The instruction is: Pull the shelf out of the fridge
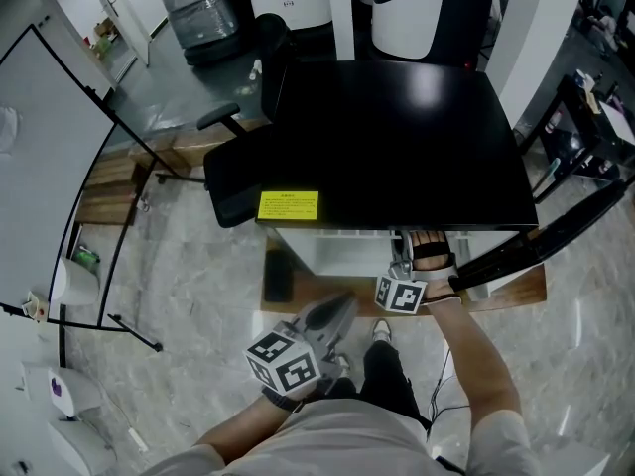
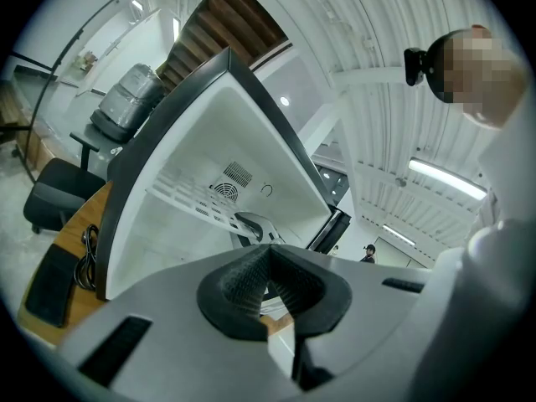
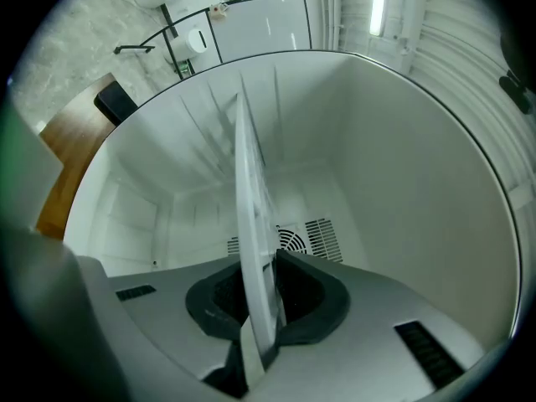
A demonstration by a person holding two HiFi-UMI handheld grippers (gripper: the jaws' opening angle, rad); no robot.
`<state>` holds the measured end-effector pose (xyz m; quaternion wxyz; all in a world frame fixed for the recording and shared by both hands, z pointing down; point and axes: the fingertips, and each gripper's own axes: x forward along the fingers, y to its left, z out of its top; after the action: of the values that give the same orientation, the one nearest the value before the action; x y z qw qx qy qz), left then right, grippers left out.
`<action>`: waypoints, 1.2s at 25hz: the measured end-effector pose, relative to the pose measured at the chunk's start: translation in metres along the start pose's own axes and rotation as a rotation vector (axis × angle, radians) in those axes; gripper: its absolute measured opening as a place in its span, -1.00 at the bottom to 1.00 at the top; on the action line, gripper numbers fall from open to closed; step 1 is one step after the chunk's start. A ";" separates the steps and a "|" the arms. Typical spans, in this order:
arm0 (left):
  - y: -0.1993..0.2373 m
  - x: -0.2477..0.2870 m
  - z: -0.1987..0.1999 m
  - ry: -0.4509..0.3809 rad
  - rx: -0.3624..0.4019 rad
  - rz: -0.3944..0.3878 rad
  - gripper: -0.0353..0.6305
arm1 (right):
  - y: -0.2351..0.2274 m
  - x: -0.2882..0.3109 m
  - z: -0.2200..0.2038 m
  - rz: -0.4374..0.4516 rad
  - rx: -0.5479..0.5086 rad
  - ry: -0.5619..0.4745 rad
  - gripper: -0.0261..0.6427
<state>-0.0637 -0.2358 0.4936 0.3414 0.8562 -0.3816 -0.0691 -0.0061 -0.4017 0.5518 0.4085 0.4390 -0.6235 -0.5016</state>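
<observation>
From above, the black fridge (image 1: pixel 397 137) stands with its door (image 1: pixel 556 234) swung open to the right. My right gripper (image 1: pixel 402 263) reaches into its white inside. In the right gripper view the white shelf (image 3: pixel 251 216) runs edge-on between the two black pads, which press on its front edge; my right gripper (image 3: pixel 265 308) is shut on it. My left gripper (image 1: pixel 339 312) hangs back near my body, away from the fridge, shut with nothing in it. In the left gripper view its pads (image 2: pixel 251 279) meet, and the shelf (image 2: pixel 193 198) shows inside the fridge beyond.
The fridge sits on a wooden base (image 1: pixel 511 291) with a black block (image 1: pixel 278 278) on its left end. A black office chair (image 1: pixel 233 172) stands just left of the fridge. A whiteboard on a stand (image 1: pixel 50 157) fills the far left. A fan vent (image 3: pixel 293 239) marks the fridge's back wall.
</observation>
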 end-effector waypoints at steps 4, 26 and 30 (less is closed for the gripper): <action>0.000 -0.002 -0.005 0.002 -0.012 -0.003 -0.88 | 0.000 -0.001 0.000 -0.005 0.016 0.017 -0.75; -0.016 -0.024 -0.023 0.014 -0.015 -0.048 -0.88 | 0.002 -0.050 0.015 -0.028 -0.003 0.022 -0.77; -0.024 -0.029 -0.026 0.017 -0.010 -0.063 -0.88 | 0.004 -0.066 0.018 -0.026 -0.001 0.027 -0.77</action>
<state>-0.0593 -0.1904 0.4942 0.3465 0.8666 -0.3511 -0.0748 -0.0056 -0.3336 0.5484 0.4106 0.4536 -0.6119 -0.5012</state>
